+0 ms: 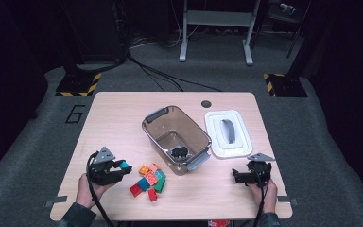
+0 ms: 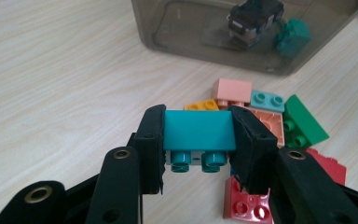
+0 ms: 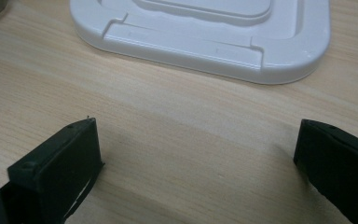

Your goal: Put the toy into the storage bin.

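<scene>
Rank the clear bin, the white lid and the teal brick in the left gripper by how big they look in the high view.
1. clear bin, largest
2. white lid, somewhat smaller
3. teal brick, far smaller, held in the left gripper

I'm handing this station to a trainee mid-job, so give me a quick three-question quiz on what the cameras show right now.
1. True or false: the left claw is shut on a teal brick.
2. Which lies nearest the right claw? A) the bin B) the white lid C) the brick pile
3. Fill in: the right claw's jaws stand ____ with bare table between them.

Key: 1 true; 2 B; 3 open.
</scene>
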Demonstrator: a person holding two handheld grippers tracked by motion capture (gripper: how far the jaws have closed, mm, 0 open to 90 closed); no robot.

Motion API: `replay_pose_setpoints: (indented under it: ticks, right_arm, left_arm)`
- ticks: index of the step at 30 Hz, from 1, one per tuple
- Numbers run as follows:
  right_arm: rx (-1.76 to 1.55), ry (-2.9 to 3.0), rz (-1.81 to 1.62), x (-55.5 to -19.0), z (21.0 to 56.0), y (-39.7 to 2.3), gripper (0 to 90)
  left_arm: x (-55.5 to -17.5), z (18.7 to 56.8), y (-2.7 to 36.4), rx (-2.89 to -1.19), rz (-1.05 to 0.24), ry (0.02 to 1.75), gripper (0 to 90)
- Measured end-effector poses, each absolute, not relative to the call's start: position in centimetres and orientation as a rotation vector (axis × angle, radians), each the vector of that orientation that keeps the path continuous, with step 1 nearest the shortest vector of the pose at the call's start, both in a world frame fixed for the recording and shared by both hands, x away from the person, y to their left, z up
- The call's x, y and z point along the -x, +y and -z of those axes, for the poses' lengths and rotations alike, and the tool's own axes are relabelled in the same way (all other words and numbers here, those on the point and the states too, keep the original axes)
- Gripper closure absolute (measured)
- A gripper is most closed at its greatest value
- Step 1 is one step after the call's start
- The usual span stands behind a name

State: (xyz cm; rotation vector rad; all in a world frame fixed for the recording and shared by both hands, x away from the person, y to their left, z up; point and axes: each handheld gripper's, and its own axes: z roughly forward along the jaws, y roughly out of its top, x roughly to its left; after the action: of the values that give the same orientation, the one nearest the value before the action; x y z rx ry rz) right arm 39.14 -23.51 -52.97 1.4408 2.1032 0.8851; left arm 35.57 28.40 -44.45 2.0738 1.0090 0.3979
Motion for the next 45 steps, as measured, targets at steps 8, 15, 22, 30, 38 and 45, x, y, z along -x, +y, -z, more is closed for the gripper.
replay_pose_setpoints:
  ticks: [8, 15, 22, 30, 38, 45]
  right_arm:
    - [-1.435, 2.108, -0.886, -39.2, 53.0, -23.5, 0.0]
    - [-1.437, 2.106, -0.886, -39.2, 53.0, -23.5, 0.0]
    - [-1.434, 2.109, -0.889, -39.2, 53.0, -23.6, 0.0]
    - [-1.433, 2.113, -0.897, -39.2, 53.0, -23.6, 0.0]
    - [-1.432, 2.114, -0.897, -39.2, 53.0, -23.6, 0.0]
    - [-1.431, 2.115, -0.897, -39.2, 53.0, -23.6, 0.0]
  left_arm:
    - [-36.7, 42.5, 27.7, -2.085, -0.398, 0.981, 59.2]
    - [-37.5, 40.5, 27.2, -2.088, -0.408, 0.955, 59.2]
    - [-38.2, 38.7, 26.7, -2.096, -0.423, 0.922, 59.2]
    - [-39.4, 37.0, 25.5, -2.09, -0.421, 0.887, 59.2]
    - [-40.6, 35.0, 23.7, -2.076, -0.419, 0.839, 59.2]
    - [-41.4, 33.8, 21.4, -2.072, -0.405, 0.795, 59.2]
